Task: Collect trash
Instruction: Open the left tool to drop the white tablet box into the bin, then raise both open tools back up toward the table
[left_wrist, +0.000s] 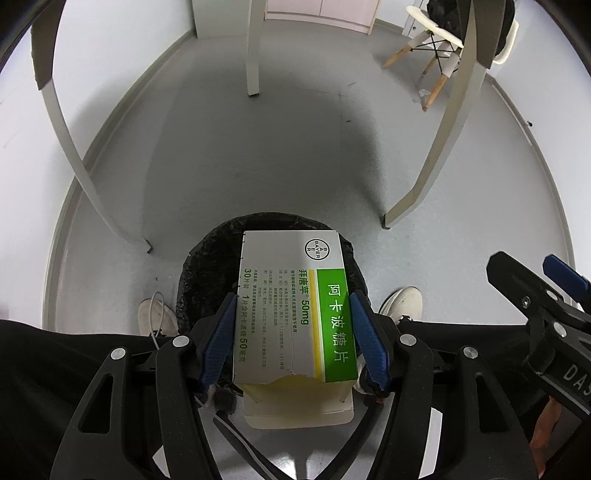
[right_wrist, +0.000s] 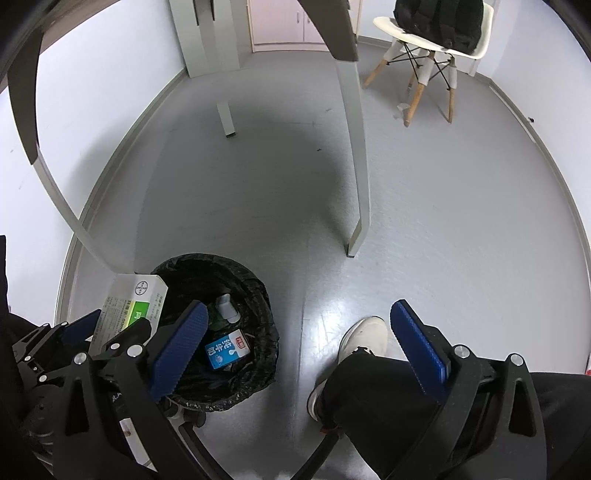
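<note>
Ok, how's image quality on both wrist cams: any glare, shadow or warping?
Left wrist view: sharp; medicine box well lit, print readable; table legs bowed by fisheye. Right wrist view: glare patch on the floor by the shoe; bin interior dim, milk carton still legible; table's soft shadow mid-floor.

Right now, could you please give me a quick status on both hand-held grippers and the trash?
Left hand-held gripper shut on medicine box, over the black-lined bin. Right hand-held gripper open, empty. Milk carton already in bin. Nothing in the way.
</note>
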